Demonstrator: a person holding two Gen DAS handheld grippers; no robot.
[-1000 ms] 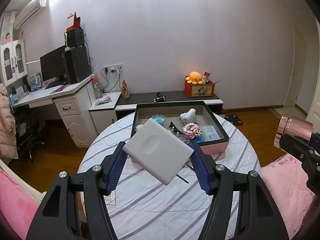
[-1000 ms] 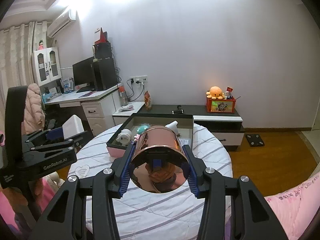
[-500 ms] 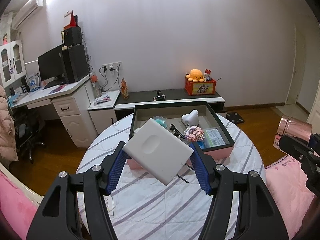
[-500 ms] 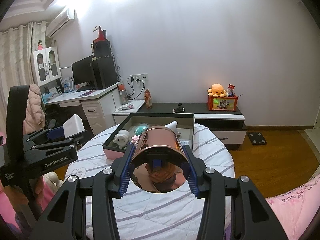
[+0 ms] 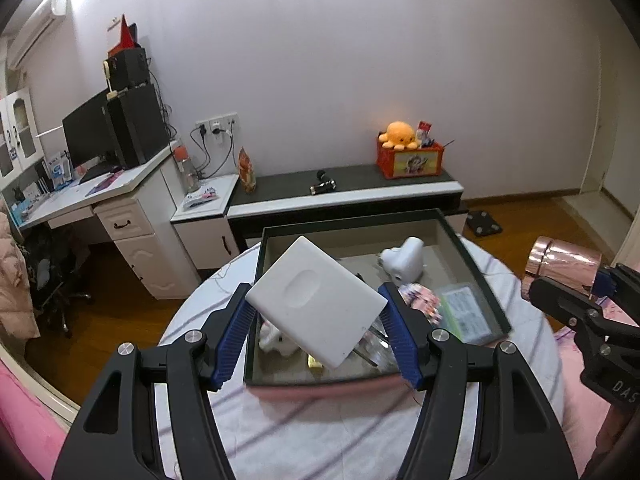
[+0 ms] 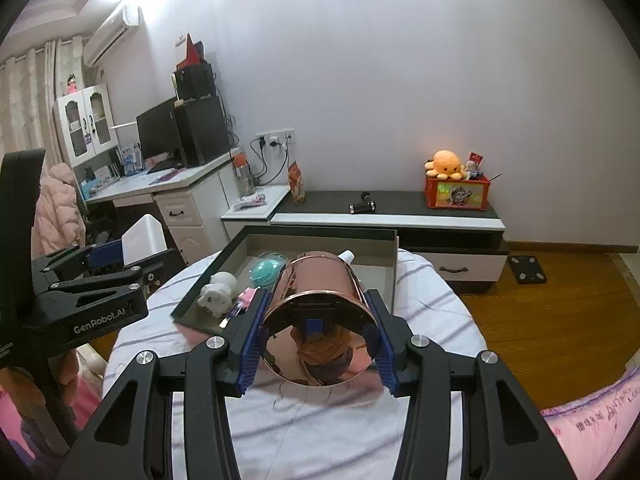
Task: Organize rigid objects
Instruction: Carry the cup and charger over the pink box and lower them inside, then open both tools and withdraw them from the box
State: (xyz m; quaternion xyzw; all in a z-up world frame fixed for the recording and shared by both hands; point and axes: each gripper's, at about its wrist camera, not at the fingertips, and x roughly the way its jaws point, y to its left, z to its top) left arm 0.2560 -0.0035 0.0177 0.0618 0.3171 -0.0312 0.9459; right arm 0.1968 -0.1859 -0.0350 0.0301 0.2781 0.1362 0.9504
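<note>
Both grippers had moved closer over the tray (image 5: 476,264) on the counter (image 6: 432,312). Left gripper (image 5: 316,328) stayed clamped on a white box (image 5: 316,300); right gripper (image 6: 316,336) gripped a copper can (image 6: 320,292).

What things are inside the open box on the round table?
Inside the box: a white toy, a teal ball, a white figure, a colourful packet and a clear case. The held white slab and copper cup cover the rest.
</note>
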